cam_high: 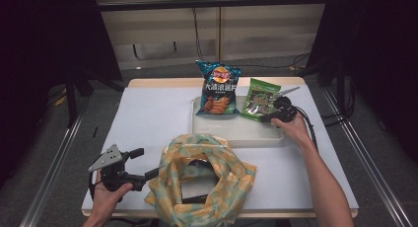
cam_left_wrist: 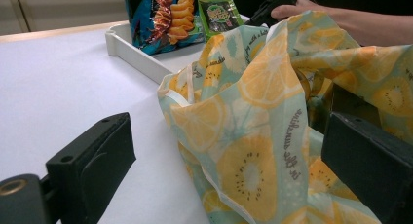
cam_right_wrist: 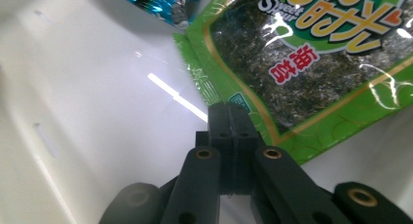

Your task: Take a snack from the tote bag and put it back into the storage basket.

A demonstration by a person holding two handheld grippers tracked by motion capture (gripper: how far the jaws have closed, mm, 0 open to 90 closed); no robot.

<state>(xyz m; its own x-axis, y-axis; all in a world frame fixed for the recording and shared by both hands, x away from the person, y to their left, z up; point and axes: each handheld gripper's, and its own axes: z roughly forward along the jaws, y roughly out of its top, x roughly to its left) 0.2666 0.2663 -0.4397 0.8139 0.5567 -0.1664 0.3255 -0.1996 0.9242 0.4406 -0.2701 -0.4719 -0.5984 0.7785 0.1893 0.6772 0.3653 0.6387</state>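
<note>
A green seaweed packet (cam_high: 260,99) leans in the white tray (cam_high: 236,133) beside a blue crisps bag (cam_high: 218,89). My right gripper (cam_high: 266,117) is shut on the green packet's lower edge; in the right gripper view its jaws (cam_right_wrist: 229,118) meet over the edge of the packet (cam_right_wrist: 311,63). A fruit-print cloth bag (cam_high: 202,177) lies crumpled at the near side with its mouth gaping. My left gripper (cam_high: 144,164) is open at the bag's left edge. In the left gripper view the bag's fabric (cam_left_wrist: 253,136) bulges between its spread jaws (cam_left_wrist: 229,170), and no pad touches it.
The tray stands at the table's far middle on a white sheet (cam_high: 148,118). Bare sheet lies left of the tray and right of the cloth bag. Something dark shows inside the bag's mouth (cam_high: 197,175). Cables hang behind the table (cam_high: 197,34).
</note>
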